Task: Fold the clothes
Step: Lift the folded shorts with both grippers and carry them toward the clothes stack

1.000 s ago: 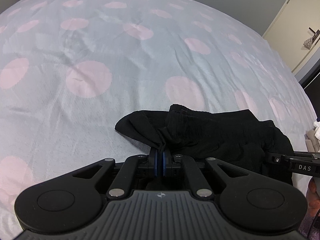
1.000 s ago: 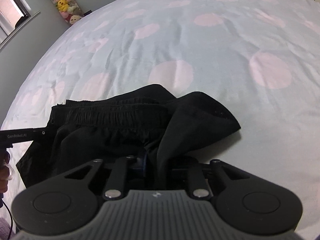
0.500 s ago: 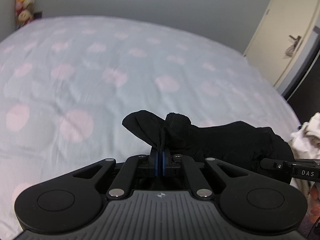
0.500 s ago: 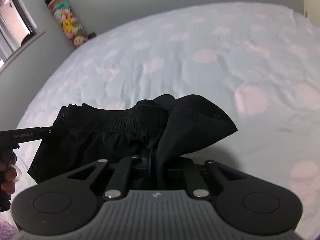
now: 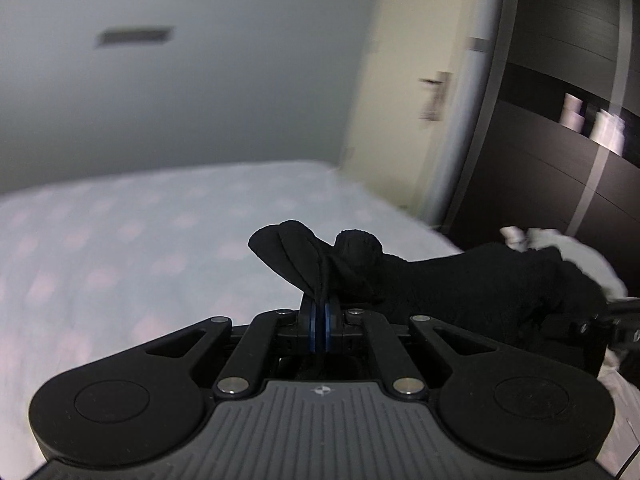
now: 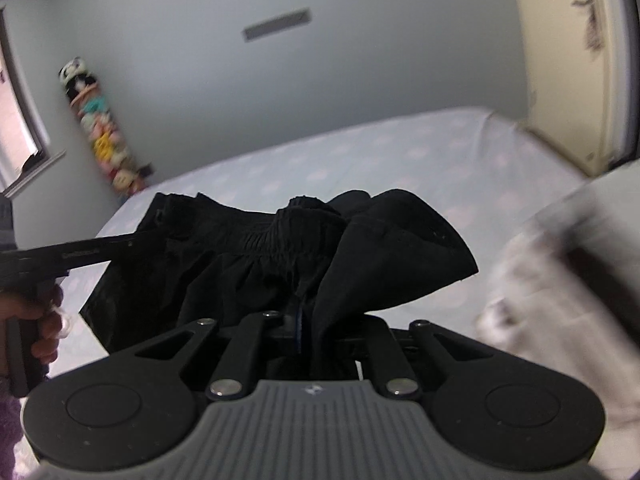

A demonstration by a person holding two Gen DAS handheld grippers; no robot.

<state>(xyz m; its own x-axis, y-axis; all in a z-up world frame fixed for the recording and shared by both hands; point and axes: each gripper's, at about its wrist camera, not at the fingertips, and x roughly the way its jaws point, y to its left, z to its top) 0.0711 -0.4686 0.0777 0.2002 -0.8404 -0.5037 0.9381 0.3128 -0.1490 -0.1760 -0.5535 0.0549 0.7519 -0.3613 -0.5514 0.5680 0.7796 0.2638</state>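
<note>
Left tool (image 5: pixel 320 322): its blue-edged fingers (image 5: pixel 308 324) are pressed together on a bunched fold of the black shorts (image 5: pixel 460 284), which rises out of the pinch and fans up and to the left.

Right tool (image 6: pixel 299 326): pinching another part of the same garment; black cloth spills over the fingers and hides most of them, with only a thin blue edge showing.

Black shorts: held up between the two tools, above the bed (image 6: pixel 400 152). In the right wrist view the gathered elastic waistband (image 6: pixel 280 232) runs across the middle, one loose flap hangs to the right, and the rest drapes down to the left.

Left tool seen from the right wrist view: its dark body reaches in from the left edge and meets the far left corner of the shorts; a hand (image 6: pixel 38 320) grips its handle at the near left.

Bed: pale blue cover with faint pink dots, lying beyond and below the garment in both views.

White cloth (image 6: pixel 560 288): a blurred pale heap at the right, near the right tool; whether it touches the shorts cannot be told.

Room: grey wall (image 5: pixel 180 100) behind the bed, a cream door (image 5: pixel 420 80) at the far right, a column of soft toys (image 6: pixel 100 136) in the far left corner.
</note>
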